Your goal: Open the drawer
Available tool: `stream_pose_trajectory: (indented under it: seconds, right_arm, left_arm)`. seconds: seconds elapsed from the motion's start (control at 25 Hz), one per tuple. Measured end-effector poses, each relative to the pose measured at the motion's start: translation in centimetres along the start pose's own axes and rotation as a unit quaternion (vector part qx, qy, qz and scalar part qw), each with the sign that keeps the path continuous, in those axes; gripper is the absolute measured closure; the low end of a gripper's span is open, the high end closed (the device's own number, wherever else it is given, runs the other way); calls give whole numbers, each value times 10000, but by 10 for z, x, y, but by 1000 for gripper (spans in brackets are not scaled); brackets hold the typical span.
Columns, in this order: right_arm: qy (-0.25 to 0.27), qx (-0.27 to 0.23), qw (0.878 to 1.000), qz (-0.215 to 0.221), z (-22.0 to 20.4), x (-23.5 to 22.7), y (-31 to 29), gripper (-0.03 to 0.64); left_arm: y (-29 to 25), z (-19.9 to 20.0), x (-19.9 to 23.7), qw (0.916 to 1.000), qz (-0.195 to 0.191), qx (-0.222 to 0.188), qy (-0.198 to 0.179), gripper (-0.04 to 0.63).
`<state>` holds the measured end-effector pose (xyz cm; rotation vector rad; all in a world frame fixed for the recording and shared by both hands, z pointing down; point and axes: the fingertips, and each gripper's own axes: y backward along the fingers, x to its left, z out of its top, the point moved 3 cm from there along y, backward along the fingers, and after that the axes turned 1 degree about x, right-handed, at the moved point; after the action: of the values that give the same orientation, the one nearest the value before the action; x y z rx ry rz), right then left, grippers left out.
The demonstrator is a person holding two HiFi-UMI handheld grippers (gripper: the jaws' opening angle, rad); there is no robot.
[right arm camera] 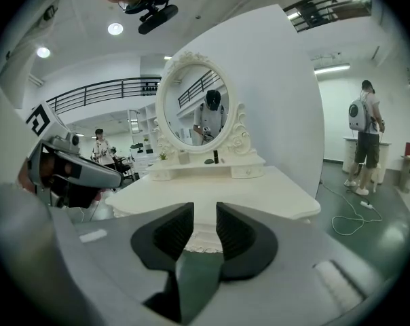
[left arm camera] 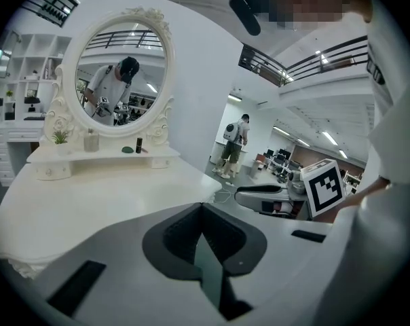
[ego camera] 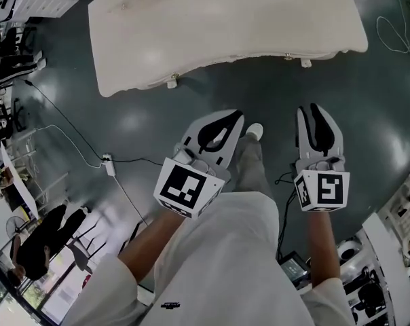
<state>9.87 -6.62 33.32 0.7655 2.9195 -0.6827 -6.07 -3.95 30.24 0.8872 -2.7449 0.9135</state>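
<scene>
A white dressing table (ego camera: 225,26) stands ahead of me, with an oval mirror (right arm camera: 195,107) over a narrow shelf. That shelf has small drawers at its ends (right arm camera: 248,172) (left arm camera: 52,172), both closed. My left gripper (ego camera: 233,119) hovers over the dark floor short of the table's front edge; in the left gripper view its pads (left arm camera: 201,212) meet at the tip with nothing between them. Beside it, also short of the table, is my right gripper (ego camera: 315,109). In its own view the pads (right arm camera: 205,226) stand apart, with only the table's carved front edge beyond the gap.
Cables (ego camera: 76,128) and a power strip (ego camera: 110,165) lie on the floor to the left. A person with a backpack (right arm camera: 363,138) stands off to the right of the table. Small bottles and a plant (left arm camera: 61,138) sit on the shelf. Shelving (ego camera: 8,19) lines the left side.
</scene>
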Motion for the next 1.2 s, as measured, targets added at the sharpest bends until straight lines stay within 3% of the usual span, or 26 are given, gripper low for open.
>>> stream_pose_trajectory:
  seconds: [1.2]
  right_arm:
    - [-395, 411, 9982, -210, -78, -48, -97, 489]
  left_arm:
    - [-54, -56, 21, 9975, 292, 491, 425, 586]
